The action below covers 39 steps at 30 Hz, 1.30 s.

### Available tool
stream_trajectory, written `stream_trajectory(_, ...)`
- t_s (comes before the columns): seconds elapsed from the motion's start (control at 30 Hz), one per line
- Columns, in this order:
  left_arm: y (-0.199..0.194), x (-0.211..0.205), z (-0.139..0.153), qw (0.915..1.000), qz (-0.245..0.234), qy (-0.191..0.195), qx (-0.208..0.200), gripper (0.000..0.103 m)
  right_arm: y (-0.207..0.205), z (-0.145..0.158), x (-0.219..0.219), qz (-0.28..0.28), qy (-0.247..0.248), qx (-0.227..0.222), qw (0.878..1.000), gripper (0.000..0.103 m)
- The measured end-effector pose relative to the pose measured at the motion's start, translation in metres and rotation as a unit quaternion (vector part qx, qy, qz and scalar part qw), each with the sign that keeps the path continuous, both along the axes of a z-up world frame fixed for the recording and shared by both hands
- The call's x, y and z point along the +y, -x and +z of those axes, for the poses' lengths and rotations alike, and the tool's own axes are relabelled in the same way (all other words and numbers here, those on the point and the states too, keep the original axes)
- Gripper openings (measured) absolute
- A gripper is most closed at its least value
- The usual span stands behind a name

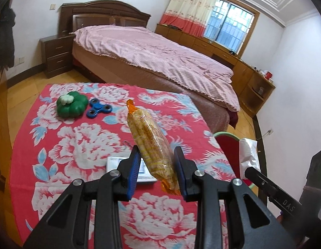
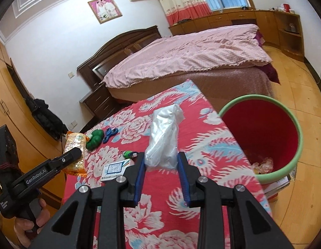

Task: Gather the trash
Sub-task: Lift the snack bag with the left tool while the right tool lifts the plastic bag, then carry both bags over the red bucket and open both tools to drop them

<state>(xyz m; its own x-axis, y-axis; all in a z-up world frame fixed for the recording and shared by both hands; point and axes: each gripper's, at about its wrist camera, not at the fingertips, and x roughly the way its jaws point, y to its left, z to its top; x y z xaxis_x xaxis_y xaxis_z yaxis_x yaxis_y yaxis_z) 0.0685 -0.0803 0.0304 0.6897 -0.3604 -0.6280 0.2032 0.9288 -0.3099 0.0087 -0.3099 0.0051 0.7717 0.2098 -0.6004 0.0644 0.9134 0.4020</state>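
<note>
Green toy pepper (image 1: pixel 71 104) and blue fidget spinner (image 1: pixel 99 110) lie side by side at far left of the counter (image 1: pixel 77 137). Left gripper (image 1: pixel 155 167) clamps an orange snack packet (image 1: pixel 150 143) raised above the cloth. Right gripper (image 2: pixel 161 167) pinches a crumpled clear plastic bag (image 2: pixel 165 137). Red bin (image 2: pixel 264 132) with green rim stands at the counter's right edge, with wrappers inside.

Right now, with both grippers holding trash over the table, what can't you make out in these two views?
- Small white box: left wrist view, partly hidden behind the left gripper; its print is too small to read.
- Bin contents: right wrist view, near rim cuts them off.
- Small green item: too small to identify.
- Snack packet lettering: blurred.
- White plastic bag contents in the right gripper: cannot tell.
</note>
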Motion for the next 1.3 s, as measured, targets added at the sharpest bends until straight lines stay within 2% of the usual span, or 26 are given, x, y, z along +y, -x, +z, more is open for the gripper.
stream_trajectory(0.4,-0.001,-0.063,0.010,0.9979,-0.063,-0.015,-0.010,0.033,0.018,-0.002,-0.049,-0.054,-0.009,-0.002,0.999,0.033)
stream_trajectory(0.8,-0.031,-0.141,-0.006,0.9905,-0.134,-0.029,0.006,0.033,0.010,-0.028,-0.107,-0.107,-0.023,0.027,0.994,0.033)
stream_trajectory(0.93,-0.043,-0.171,-0.016,0.9865,-0.160,-0.033,0.014,0.033,0.002,-0.045,-0.126,-0.118,-0.031,0.046,0.991,0.034)
stream_trajectory(1.13,-0.055,-0.222,-0.030,0.9751,-0.216,-0.044,0.019,0.033,-0.003,-0.065,-0.149,-0.136,-0.024,0.063,0.988,0.036)
stream_trajectory(1.3,-0.062,-0.252,-0.042,0.9669,-0.249,-0.049,0.026,0.033,-0.005,-0.080,-0.169,-0.148,-0.040,0.077,0.985,0.037)
